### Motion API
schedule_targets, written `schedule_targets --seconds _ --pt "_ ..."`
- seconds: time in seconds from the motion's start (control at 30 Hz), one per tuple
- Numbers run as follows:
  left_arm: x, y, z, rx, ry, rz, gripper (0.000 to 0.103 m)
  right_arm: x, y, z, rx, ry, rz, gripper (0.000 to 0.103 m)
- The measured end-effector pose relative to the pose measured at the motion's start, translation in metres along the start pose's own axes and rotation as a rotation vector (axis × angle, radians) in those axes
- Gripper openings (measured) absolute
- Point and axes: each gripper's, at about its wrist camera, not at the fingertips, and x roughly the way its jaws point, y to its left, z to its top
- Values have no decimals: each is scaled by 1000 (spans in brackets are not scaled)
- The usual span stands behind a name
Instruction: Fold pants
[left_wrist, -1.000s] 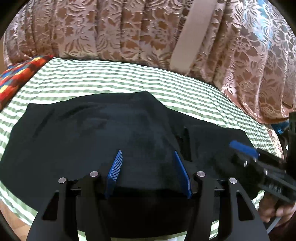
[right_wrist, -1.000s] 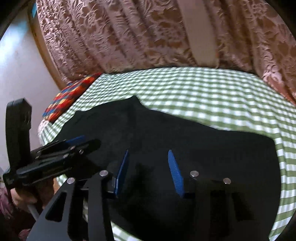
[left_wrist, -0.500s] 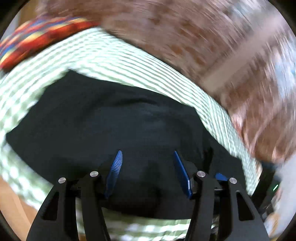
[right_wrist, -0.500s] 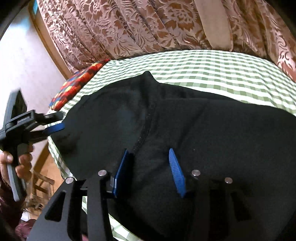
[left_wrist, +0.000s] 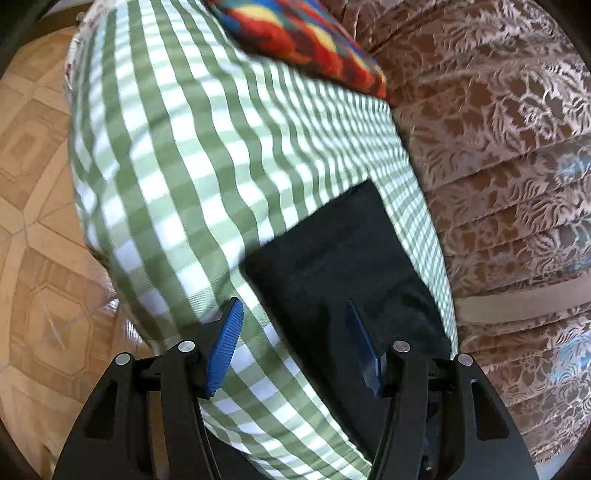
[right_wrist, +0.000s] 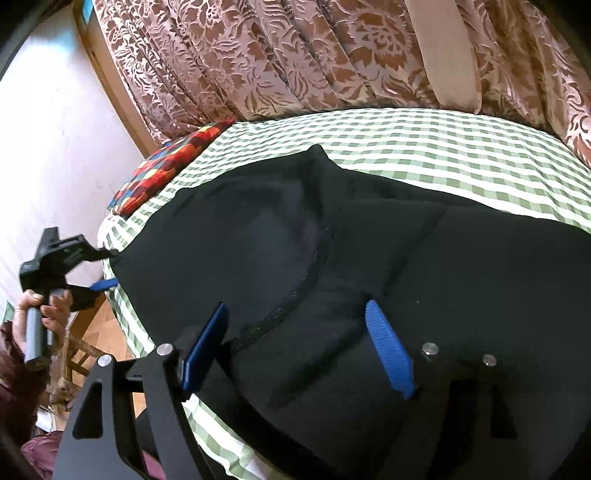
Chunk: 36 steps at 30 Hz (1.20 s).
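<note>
Checked bedsheet (right_wrist: 443, 147) bears black pants (right_wrist: 406, 258); left claw (left_wrist: 295, 343) and right claw (right_wrist: 299, 343) both gape, gripping nothing.

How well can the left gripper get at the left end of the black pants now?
Probably yes. The left gripper is open at the end of the pants, by the edge of the checked cloth, and nothing shows between them.

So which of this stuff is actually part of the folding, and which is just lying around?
Part of the job:
pants, black, spread on the bed
left gripper, open, at the pants' end
right gripper, open, over the pants

Just there:
checked sheet
patchwork cushion
curtain
floor
</note>
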Motion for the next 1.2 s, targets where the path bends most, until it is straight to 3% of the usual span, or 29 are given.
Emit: schedule_targets --seconds 0.07,0.2,0.37,0.47,0.57,0.63,0.7,0.83,0.93,1.03,1.13,1.17,1.2 --pt "6 0 -2 -6 -7 16 55 1 1 0 -9 0 -6 78" --pt "8 -5 1 35 -32 63 41 3 8 -1 -42 2 -35 82" --pt "12 -18 2 118 -68 119 35 3 11 -3 -59 6 -56 83" --pt "14 -28 1 201 -96 134 17 -2 10 -1 -47 1 -49 83" --pt "4 -53 -8 339 -149 65 12 -15 3 6 8 -22 -44 83" --pt "-10 -76 -18 444 -166 -46 12 -32 0 15 39 -76 -28 83" --pt "-18 -96 -28 529 -162 -129 12 -45 2 25 57 -109 23 83" --pt "-23 -148 -71 775 -124 -257 12 -51 15 46 108 -101 231 89" --pt "-14 -171 -101 892 -82 -300 12 -41 28 62 147 -68 380 93" --pt "-4 -185 -123 961 -43 -314 12 -26 34 77 204 -29 472 93" --pt "0 -191 -149 1036 -13 -342 12 -3 31 85 256 25 451 93" --pt "0 -193 -157 1058 -3 -356 12 3 29 86 273 43 452 90" --pt "0 -194 -162 1066 9 -362 12 12 27 86 287 67 464 74"
